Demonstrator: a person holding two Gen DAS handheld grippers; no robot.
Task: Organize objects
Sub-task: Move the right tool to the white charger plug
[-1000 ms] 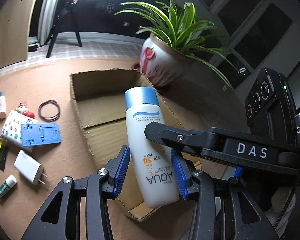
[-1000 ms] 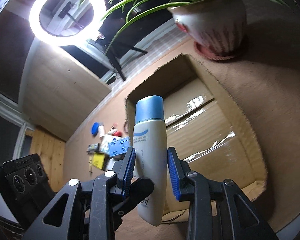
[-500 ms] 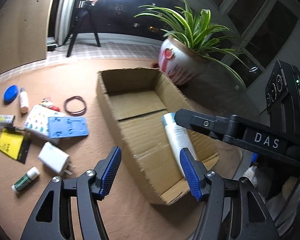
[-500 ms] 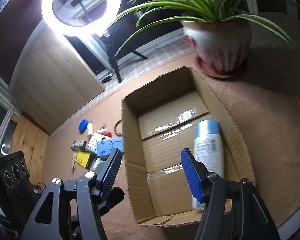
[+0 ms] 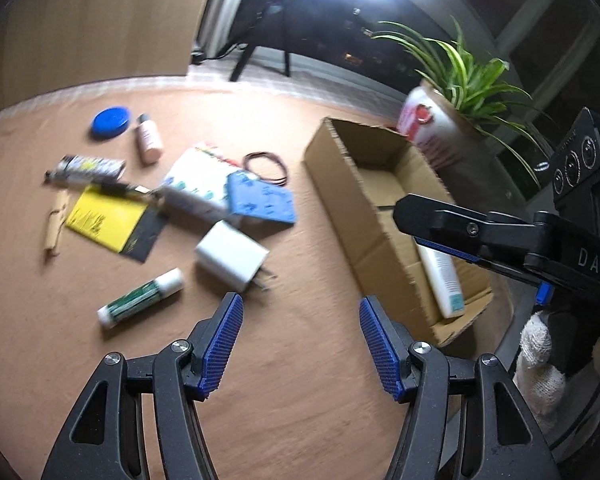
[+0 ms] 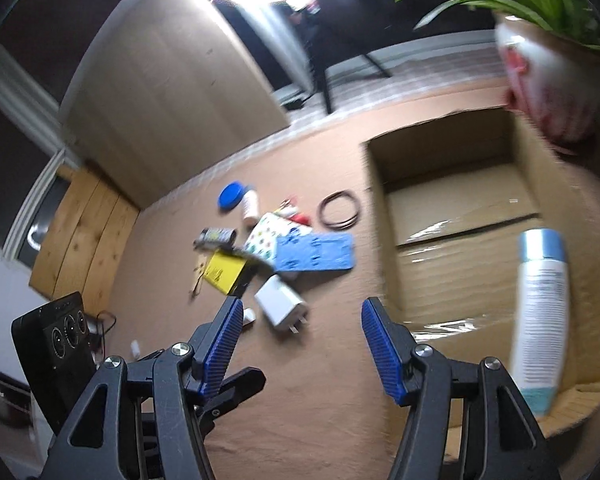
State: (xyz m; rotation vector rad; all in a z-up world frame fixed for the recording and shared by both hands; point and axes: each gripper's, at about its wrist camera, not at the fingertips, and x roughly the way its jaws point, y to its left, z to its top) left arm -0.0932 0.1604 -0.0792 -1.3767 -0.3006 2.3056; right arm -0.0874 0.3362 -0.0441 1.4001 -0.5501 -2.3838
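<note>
A white sunscreen bottle with a blue cap (image 6: pixel 540 312) lies inside the open cardboard box (image 6: pixel 384 216), near its right wall; it also shows in the left wrist view (image 5: pixel 442 280) in the box (image 5: pixel 352 200). My left gripper (image 5: pixel 300 344) is open and empty above the brown table, left of the box. My right gripper (image 6: pixel 300 344) is open and empty, also left of the box. Loose items lie on the table: a white charger (image 5: pixel 232 258), a glue stick (image 5: pixel 140 298), a blue plate (image 5: pixel 260 202).
A yellow card (image 5: pixel 104 220), a patterned card (image 5: pixel 196 176), a rubber band loop (image 5: pixel 266 166), a blue lid (image 5: pixel 110 122) and a small bottle (image 5: pixel 148 144) lie further left. A potted plant (image 5: pixel 432 128) stands behind the box. The right gripper's finger (image 5: pixel 460 228) reaches over the box.
Both grippers opened and let go of the bottle, which now lies in the box. Both have swung left toward the loose items.
</note>
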